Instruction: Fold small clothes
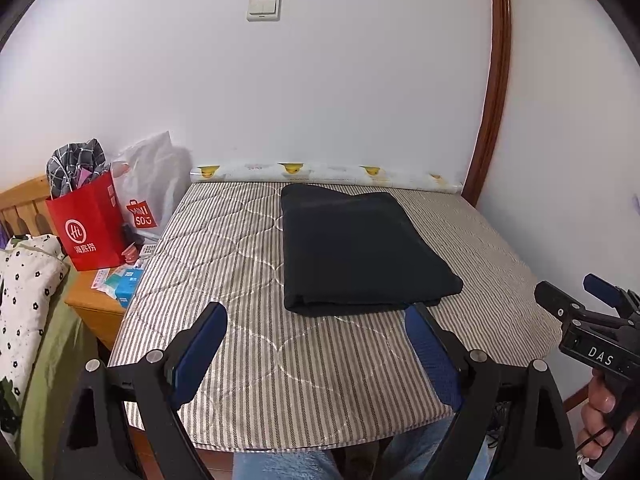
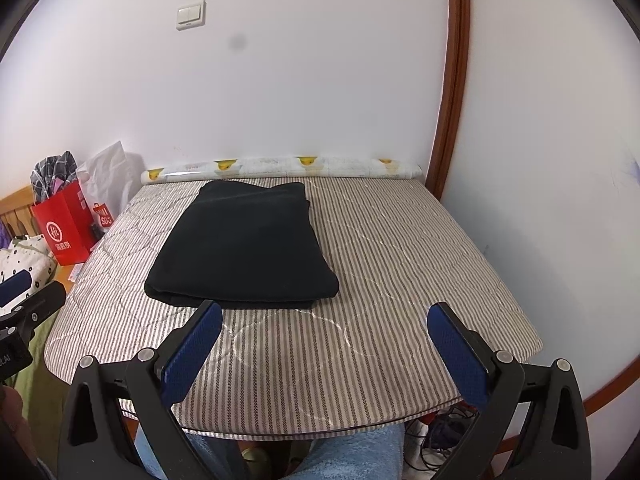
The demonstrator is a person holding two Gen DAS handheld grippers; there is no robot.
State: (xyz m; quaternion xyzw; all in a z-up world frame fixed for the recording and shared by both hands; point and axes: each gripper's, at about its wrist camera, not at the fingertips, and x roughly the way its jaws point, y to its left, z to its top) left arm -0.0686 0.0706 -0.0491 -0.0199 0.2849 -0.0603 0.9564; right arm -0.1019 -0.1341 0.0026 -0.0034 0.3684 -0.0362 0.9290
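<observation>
Left wrist view first: my left gripper [image 1: 316, 344] sits low over the near edge of the striped quilted pad [image 1: 224, 264], fingers spread wide with nothing between them, their bases cut off by the frame bottom. The folded black garment [image 1: 360, 248] lies flat on the pad toward the wall, a neat rectangle of matte dark cloth; its near right corner slips behind my right blue pad [image 1: 430, 356]. At the right edge the right gripper [image 1: 576, 300] pokes in, partly cropped, a hand on its handle. A red paper bag [image 1: 90, 228] stands on the wooden nightstand [image 1: 96, 308]. Over to the right wrist view: my right gripper [image 2: 324, 344] hovers apart too, textured blue pads [image 2: 192, 356] wide, the garment [image 2: 244, 244] just beyond the left fingertip, layered edges showing along its near side.
</observation>
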